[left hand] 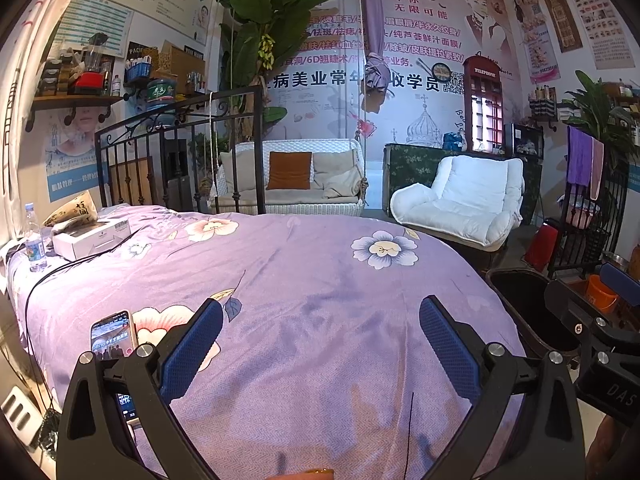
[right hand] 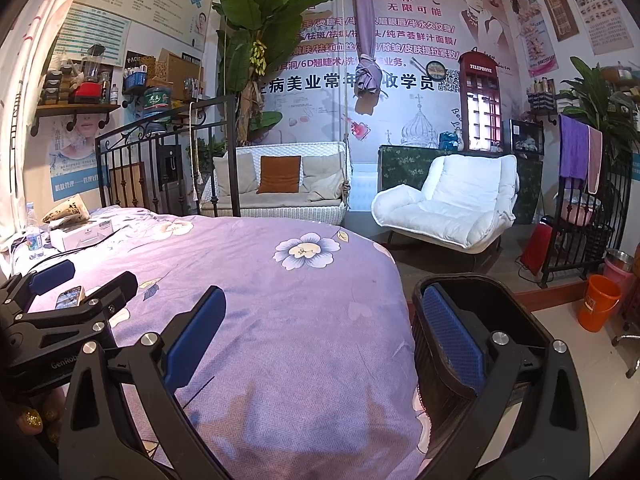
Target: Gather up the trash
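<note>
Both claws hang low over a bed (left hand: 320, 280) covered in a purple flowered quilt, each with its blue-padded fingers spread wide apart and nothing between them. The left claw (left hand: 320, 344) hovers over the near middle of the quilt, its left finger just beside a phone (left hand: 114, 338) that lies face up with its screen lit. The right claw (right hand: 324, 336) sits at the bed's right edge: its left finger is over the quilt, while its right finger shows in front of the dark trash bin (right hand: 480, 292), which stands on the floor right against the side of the bed; whether that finger reaches inside the rim cannot be told. The bin's inside looks dark and what it holds cannot be made out. In the right wrist view the left claw appears at the left edge, beside the phone. At the far left corner of the bed, near the black iron footboard (left hand: 180, 148), lie the loose items: a plastic water bottle (left hand: 34, 240) standing upright, a flat white box (left hand: 94, 234) just beside it, and a crumpled tan paper bag (left hand: 74, 210) touching the box from behind. A thin black cable (left hand: 80, 262) runs across the quilt from that corner. Beyond the bed stand a white wicker swing seat (left hand: 296, 176), a white cushioned chair (left hand: 464, 196), and an orange bucket (right hand: 600, 302) on the tiled floor
</note>
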